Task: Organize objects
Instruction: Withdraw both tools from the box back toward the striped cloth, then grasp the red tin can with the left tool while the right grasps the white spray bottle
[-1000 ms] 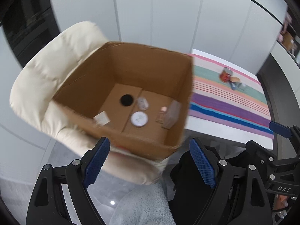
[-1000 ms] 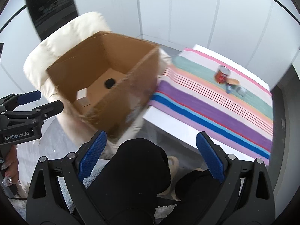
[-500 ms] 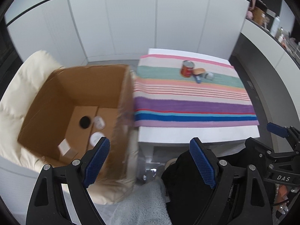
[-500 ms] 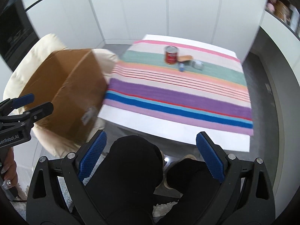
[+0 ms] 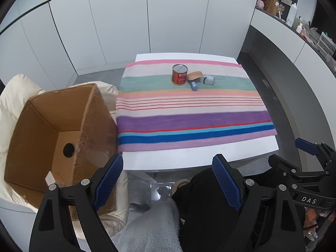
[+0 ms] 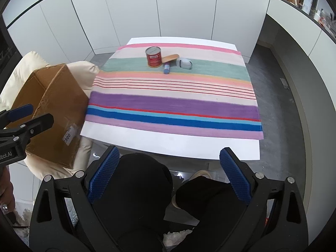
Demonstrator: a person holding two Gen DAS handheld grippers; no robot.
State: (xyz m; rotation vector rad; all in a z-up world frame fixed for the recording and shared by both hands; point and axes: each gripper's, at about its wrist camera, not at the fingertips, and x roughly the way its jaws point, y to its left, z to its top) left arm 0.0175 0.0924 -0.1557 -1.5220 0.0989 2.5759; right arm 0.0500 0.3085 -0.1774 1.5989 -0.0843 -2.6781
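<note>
The far red can (image 5: 179,74) looks like glossy metal. The striped cloth (image 5: 189,109) is matt woven fabric on a smooth white table (image 5: 189,159). The left box (image 5: 92,113) is rough brown cardboard.

Cardboard box (image 5: 52,130) floor partly hidden behind its near wall; white item (image 5: 50,177) inside unidentifiable; shelf clutter (image 5: 294,19) beyond it too small.

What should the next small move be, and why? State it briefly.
Probably reach the right gripper forward toward the red can. Both it and the left gripper are open and empty, hanging near the table's front edge, while the can and small items sit at the far side, outside the cardboard box.
</note>
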